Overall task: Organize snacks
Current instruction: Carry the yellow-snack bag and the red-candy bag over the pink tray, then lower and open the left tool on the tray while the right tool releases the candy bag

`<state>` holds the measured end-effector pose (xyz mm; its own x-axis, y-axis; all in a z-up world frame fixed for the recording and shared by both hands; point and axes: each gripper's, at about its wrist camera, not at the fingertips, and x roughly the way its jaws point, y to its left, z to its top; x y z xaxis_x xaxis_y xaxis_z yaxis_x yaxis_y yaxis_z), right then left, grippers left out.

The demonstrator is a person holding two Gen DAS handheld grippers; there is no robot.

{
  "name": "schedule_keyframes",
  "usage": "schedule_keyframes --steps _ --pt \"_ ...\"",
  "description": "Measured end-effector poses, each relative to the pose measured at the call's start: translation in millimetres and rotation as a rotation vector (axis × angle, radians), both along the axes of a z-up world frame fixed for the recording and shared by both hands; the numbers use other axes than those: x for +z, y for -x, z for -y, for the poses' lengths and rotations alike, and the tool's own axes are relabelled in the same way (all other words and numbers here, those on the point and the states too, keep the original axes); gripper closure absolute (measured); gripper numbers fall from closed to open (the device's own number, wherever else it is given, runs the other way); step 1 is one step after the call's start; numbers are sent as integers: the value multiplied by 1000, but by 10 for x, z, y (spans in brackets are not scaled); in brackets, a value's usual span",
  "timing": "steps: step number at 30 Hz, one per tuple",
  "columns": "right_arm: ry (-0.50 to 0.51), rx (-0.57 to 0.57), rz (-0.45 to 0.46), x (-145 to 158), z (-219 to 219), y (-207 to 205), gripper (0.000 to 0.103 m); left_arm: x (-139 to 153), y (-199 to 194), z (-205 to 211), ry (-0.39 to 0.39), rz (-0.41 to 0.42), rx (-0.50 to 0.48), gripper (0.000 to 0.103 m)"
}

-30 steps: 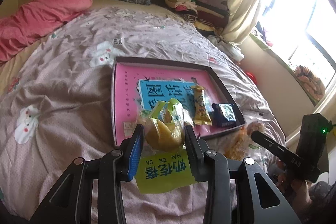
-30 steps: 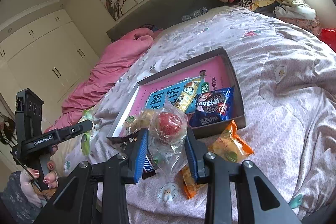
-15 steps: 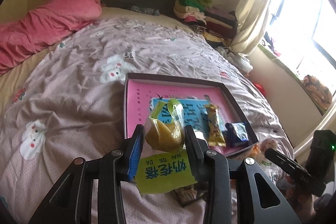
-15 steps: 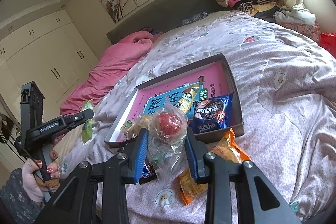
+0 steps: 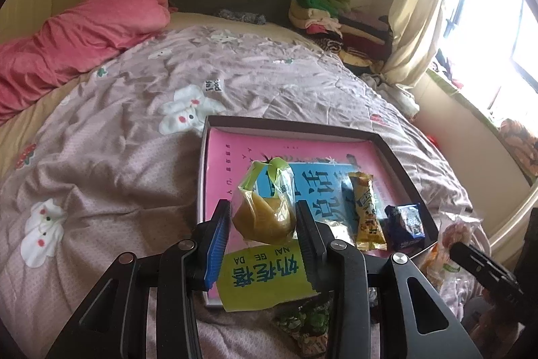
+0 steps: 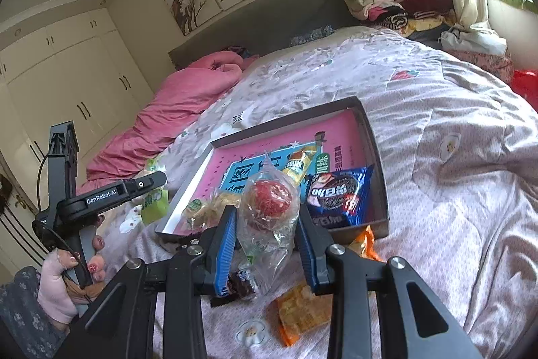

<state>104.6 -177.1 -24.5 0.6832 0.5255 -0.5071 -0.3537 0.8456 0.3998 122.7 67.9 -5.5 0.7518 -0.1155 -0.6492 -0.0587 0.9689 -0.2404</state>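
Note:
My left gripper (image 5: 264, 221) is shut on a yellow-green snack bag (image 5: 264, 214) with a green label, held over the near left corner of the shallow box (image 5: 289, 125) with the pink lining. A yellow bar (image 5: 366, 211) and a blue cookie pack (image 5: 405, 221) lie inside the box. My right gripper (image 6: 267, 224) is shut on a clear bag with a red ball snack (image 6: 269, 201), just in front of the box (image 6: 373, 137). The blue cookie pack (image 6: 339, 194) and the yellow bar (image 6: 299, 165) appear in that view too.
Orange snack packs (image 6: 302, 308) and a dark wrapper (image 6: 240, 286) lie on the quilt before the box. A green patterned pack (image 5: 304, 323) lies under my left gripper. A pink blanket (image 5: 77, 46) lies far left, folded clothes (image 5: 336, 26) by the curtain.
My left gripper has carried the yellow-green bag forward and slightly lower, so the box now sits closer beneath it. The right gripper has hardly moved.

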Motion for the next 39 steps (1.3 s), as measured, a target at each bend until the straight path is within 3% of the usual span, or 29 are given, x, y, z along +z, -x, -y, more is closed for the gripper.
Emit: schedule_keyframes --steps 9,16,39 --pt "42 -19 15 4 -88 -110 68 -180 -98 107 -37 -23 -16 63" --pt "74 -31 6 -30 -198 -190 68 -301 -136 156 -23 -53 -46 63" --pt "139 -87 -38 -56 -528 -501 68 -386 -218 124 -22 -43 -76 63"
